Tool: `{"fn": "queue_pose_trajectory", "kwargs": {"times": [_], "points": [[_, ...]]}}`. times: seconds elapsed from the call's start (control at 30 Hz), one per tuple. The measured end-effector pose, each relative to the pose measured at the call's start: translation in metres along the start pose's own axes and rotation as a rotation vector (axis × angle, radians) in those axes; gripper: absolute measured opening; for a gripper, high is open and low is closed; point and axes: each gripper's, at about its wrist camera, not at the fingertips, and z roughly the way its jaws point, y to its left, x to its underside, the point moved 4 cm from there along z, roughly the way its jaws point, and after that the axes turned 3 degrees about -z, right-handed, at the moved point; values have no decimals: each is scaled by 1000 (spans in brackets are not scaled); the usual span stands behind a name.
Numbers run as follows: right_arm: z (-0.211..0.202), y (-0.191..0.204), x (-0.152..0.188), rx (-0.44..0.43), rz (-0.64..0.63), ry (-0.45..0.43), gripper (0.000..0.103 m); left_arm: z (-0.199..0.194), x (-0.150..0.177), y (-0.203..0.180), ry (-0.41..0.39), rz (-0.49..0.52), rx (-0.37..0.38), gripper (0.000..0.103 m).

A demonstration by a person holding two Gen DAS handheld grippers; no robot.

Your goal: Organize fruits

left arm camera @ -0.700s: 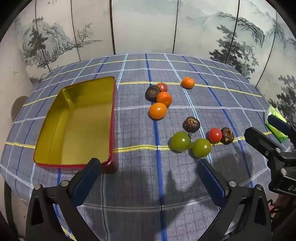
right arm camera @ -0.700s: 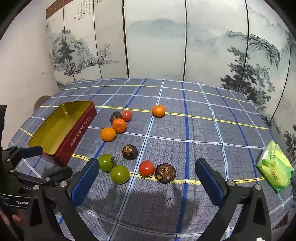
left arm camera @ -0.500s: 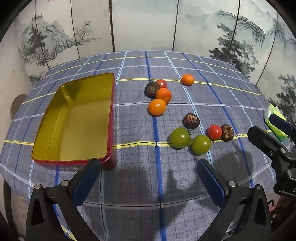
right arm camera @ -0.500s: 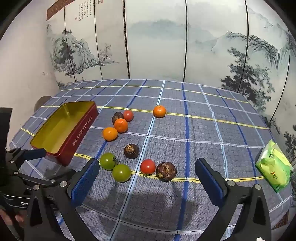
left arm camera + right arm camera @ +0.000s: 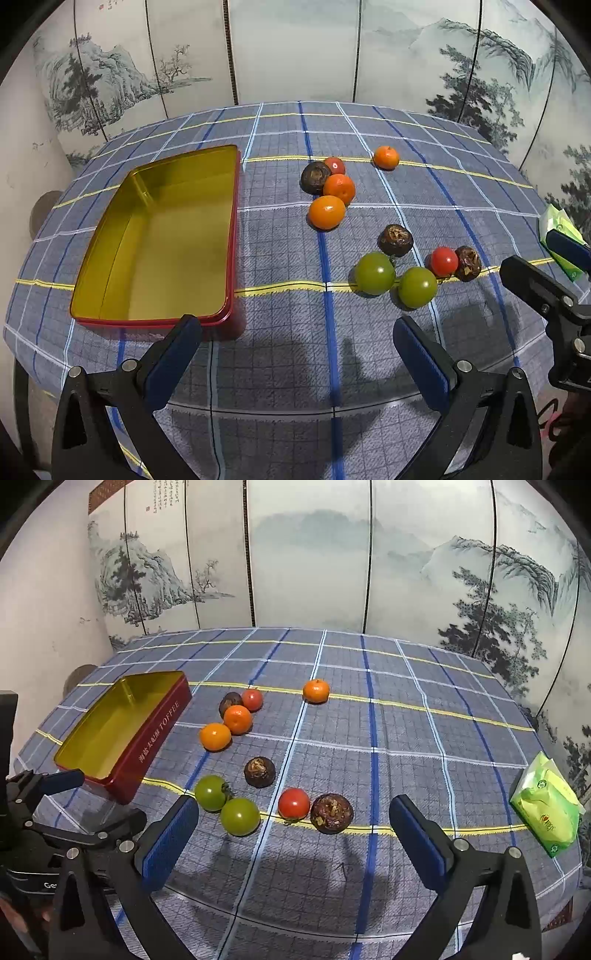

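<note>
A red tin [image 5: 110, 229] [image 5: 155, 731] with a gold inside lies bare on the left of the checked cloth. To its right lie loose fruits: three oranges [image 5: 327, 212] [image 5: 215, 736], two red tomatoes [image 5: 444, 261] [image 5: 293, 803], two green tomatoes [image 5: 375, 273] [image 5: 240, 816] and three dark brown fruits [image 5: 395, 240] [image 5: 331, 813]. My left gripper [image 5: 297, 343] hangs open above the near cloth, between tin and green tomatoes. My right gripper [image 5: 293, 823] hangs open just in front of a red tomato and a brown fruit. Both hold nothing.
A green tissue pack [image 5: 546, 808] [image 5: 557, 229] lies at the table's right edge. A painted folding screen [image 5: 306, 561] stands close behind the round table. The other gripper shows at each view's side. The cloth's near edge [image 5: 295, 923] drops off just below the grippers.
Both cameras have drawn slightly up and back, so the table sits lower in each view. The fruits and tin have not moved, and both grippers stay open.
</note>
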Motion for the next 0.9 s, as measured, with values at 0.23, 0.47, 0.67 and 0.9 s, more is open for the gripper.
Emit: {"fn": "queue_pose_trajectory", "kwargs": {"times": [0.23, 0.47, 0.67, 0.9], "points": [[2, 1, 2, 0, 2, 2, 102, -1, -1, 0, -26, 0, -13, 103], [2, -1, 3, -5, 12, 6, 102, -4, 1, -1, -36, 9, 6, 103], [3, 1, 3, -8, 10, 10, 102, -1, 1, -1, -20, 13, -1, 103], [4, 2, 4, -9, 8, 19, 102, 2, 4, 0, -7, 12, -13, 103]]}}
